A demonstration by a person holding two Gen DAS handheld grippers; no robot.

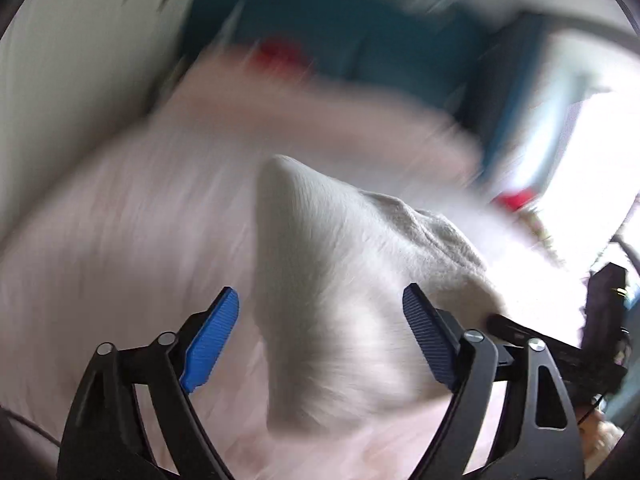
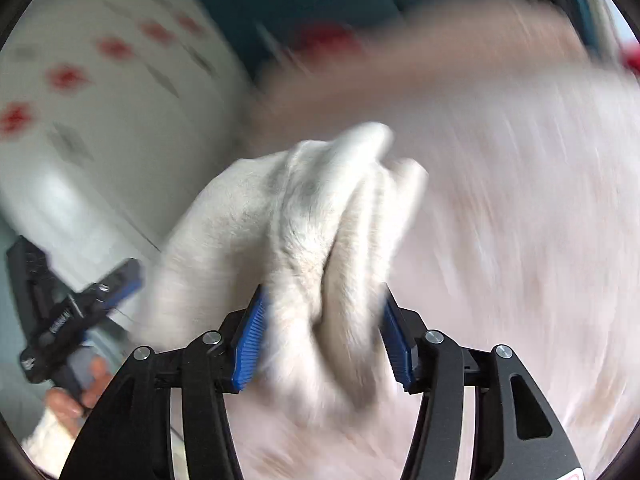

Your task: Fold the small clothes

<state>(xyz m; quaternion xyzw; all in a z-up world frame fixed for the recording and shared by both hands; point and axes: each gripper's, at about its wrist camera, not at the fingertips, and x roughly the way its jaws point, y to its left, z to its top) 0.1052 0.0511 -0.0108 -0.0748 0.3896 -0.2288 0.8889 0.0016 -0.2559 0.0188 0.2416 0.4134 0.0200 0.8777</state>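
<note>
My left tongs (image 1: 320, 340) stand wide apart, gripping nothing, with the white garment (image 1: 340, 280) hanging between and just beyond their blue pads (image 1: 212, 340). The pink bedspread (image 1: 120, 220) lies blurred beneath. To the right, my right tongs (image 2: 320, 340) are clamped on a bunched fold of that same garment (image 2: 304, 220), lifted above the bedspread (image 2: 520, 220).

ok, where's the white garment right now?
Bunched in the right claw, lifted over the pink sheet in the right wrist view. In the left wrist view the garment hangs between the open left claw's fingers, ungripped.
</note>
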